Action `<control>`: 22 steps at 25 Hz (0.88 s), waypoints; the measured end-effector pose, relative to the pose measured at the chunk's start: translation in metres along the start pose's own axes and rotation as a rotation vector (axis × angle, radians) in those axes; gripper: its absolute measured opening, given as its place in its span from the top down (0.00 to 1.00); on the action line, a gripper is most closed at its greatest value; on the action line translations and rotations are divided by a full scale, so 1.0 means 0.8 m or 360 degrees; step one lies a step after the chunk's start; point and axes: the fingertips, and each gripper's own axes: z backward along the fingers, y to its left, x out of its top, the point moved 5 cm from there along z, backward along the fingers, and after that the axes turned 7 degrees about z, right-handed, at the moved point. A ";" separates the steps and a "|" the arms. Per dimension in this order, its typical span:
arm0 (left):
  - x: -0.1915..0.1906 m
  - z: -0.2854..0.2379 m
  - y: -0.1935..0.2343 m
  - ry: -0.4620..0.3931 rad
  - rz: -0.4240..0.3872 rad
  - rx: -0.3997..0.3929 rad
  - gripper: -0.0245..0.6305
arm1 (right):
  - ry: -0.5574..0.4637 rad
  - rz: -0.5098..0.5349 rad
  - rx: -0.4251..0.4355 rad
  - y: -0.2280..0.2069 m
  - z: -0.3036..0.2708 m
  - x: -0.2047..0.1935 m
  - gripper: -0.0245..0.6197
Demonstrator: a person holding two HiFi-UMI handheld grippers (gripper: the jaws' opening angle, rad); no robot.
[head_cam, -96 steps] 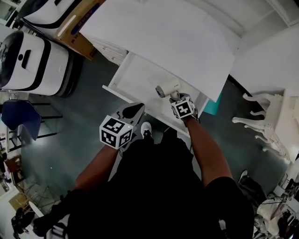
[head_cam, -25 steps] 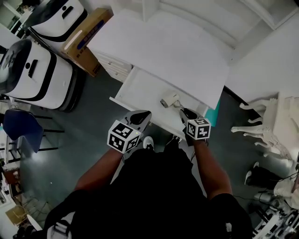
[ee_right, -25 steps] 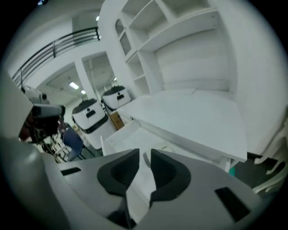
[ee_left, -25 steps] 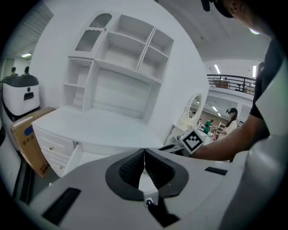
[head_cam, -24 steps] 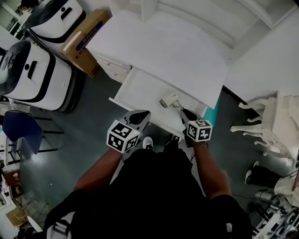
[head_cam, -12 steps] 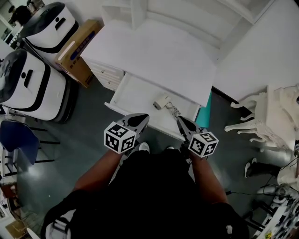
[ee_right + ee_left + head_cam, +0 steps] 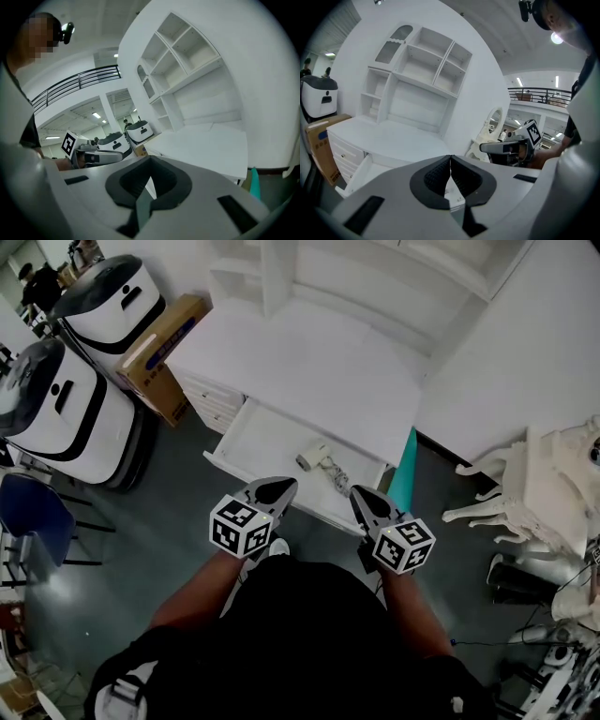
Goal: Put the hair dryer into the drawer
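- The hair dryer [image 7: 314,458] lies on its side inside the open drawer [image 7: 258,432], toward the drawer's right half. Its cord [image 7: 339,480] trails beside it toward the front edge.
- The drawer stands pulled out from under the white surface [image 7: 309,371]. A shelf unit [image 7: 281,268] rises at the back of that surface.
- Your right gripper [image 7: 363,497] hovers at the drawer's front right corner, near the cord but clear of it. It points forward and slightly down.
- In the right gripper view, your right gripper's jaws [image 7: 150,161] are pressed together with nothing between them.
- Your left gripper [image 7: 278,486] hovers at the drawer's front edge, left of the right one and apart from it, tilted the same way.
- In the left gripper view, its jaws [image 7: 450,158] meet at the tips and hold nothing.
- Both your forearms reach forward from your body, roughly parallel, with the marker cubes facing up.
- Nearly four seconds ago your right gripper was down in the drawer at the hair dryer. A second ago it was just beside the dryer.
- It has since drawn back and risen, and the hair dryer stays where it was in the drawer.
- Your left gripper has lifted a little and has kept its place at the front edge.
- To the left stand two white machines [image 7: 56,409] and a cardboard box [image 7: 164,352]. A white carved piece of furniture [image 7: 534,493] stands to the right.
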 end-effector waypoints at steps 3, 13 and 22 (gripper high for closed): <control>-0.007 -0.018 -0.038 -0.0003 -0.0024 -0.0030 0.95 | -0.0003 0.0045 0.0018 -0.003 0.031 0.002 0.92; -0.034 -0.036 -0.117 -0.0020 -0.0042 0.0003 0.95 | -0.0032 0.0051 0.0047 -0.023 0.117 -0.014 0.92; -0.046 -0.020 -0.164 -0.0091 -0.0041 0.0122 0.95 | -0.0011 0.0053 0.0107 -0.038 0.170 -0.032 0.92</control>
